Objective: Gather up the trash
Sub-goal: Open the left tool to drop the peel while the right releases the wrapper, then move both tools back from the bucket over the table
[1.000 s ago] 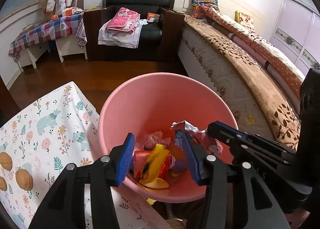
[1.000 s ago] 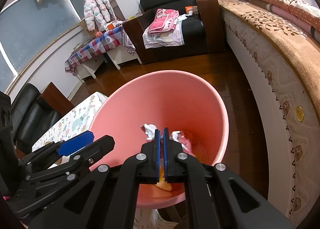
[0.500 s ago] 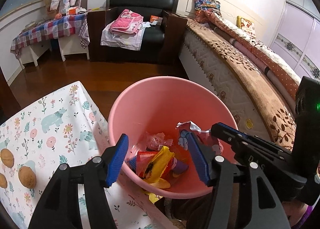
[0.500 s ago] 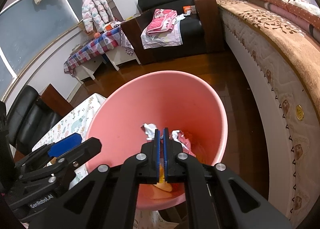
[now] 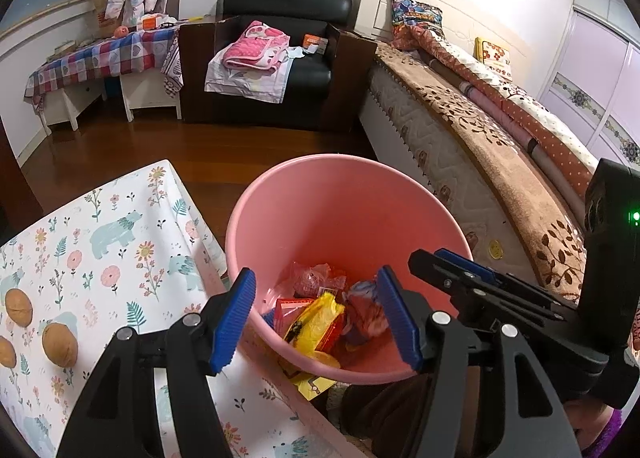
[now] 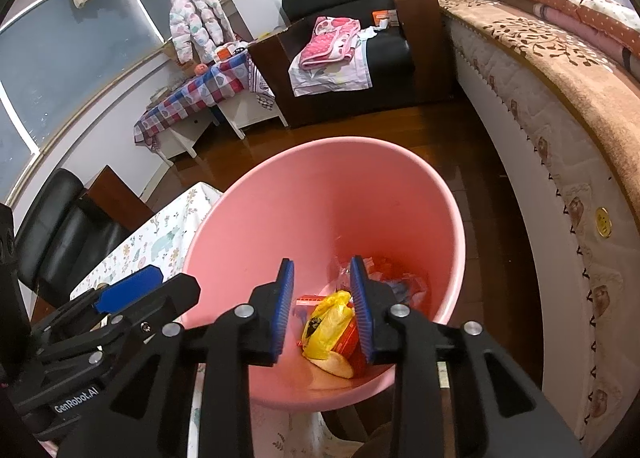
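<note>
A pink bin (image 5: 344,213) stands beside the table with the floral cloth (image 5: 100,258); it also shows in the right wrist view (image 6: 320,209). Inside lie wrappers: a yellow packet (image 5: 316,322), a red one, clear plastic and a crumpled pink-white wrapper (image 5: 366,312). The yellow packet shows in the right wrist view (image 6: 330,322) too. My left gripper (image 5: 320,320) is open and empty above the bin's near rim. My right gripper (image 6: 322,310) is open and empty over the bin, just right of the left one.
Three walnuts (image 5: 60,344) lie on the floral cloth at the left. A bed (image 5: 500,145) runs along the right, close to the bin. A black armchair (image 5: 280,57) with pink clothes and a checked table (image 5: 100,53) stand at the back across the wooden floor.
My right gripper has opened; the crumpled wrapper it held now lies in the bin. My left gripper has drawn back and up a little, still open.
</note>
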Motion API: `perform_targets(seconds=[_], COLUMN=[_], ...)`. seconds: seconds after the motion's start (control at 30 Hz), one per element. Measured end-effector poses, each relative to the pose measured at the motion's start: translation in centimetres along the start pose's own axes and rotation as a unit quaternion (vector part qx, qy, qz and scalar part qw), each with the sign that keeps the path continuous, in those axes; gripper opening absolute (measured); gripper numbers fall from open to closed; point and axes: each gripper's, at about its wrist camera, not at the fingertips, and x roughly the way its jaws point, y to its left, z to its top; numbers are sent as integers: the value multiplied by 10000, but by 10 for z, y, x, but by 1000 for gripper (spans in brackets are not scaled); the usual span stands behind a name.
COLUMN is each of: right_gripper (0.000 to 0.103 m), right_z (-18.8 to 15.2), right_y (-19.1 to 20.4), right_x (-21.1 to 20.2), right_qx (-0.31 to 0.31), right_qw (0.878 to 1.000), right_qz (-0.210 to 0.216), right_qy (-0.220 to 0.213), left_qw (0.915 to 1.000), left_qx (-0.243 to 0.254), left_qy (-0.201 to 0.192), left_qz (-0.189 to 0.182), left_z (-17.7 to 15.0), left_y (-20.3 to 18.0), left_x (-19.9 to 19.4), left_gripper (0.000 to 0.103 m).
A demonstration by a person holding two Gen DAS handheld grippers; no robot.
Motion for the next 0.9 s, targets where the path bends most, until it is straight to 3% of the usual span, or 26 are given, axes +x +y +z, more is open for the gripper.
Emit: perform_targets(seconds=[0.27,0.37,0.77,0.9], right_gripper=[32,39,50,57], right_z=[-6,-9,-18,-23], right_y=[9,14,41,50], right_x=[-13,-19,-47,-56], right_qx=[-84,-152,-547,-612], right_qw=[9999,9998,9977,9968], right_qz=[102,128,186,287], right_qy=[-31,-70,-367,-437], left_qw=[9999,9998,9988,9969], left_qx=[64,62,-117,-152], left_qy=[-131,-168,-425,-643], left_qz=[22,42,199,419], left_z=[-4,-7,-14,-19], left_y=[-3,-4,7,10], left_x=[-20,-28,-70,-89], left_gripper=[62,62,60,59])
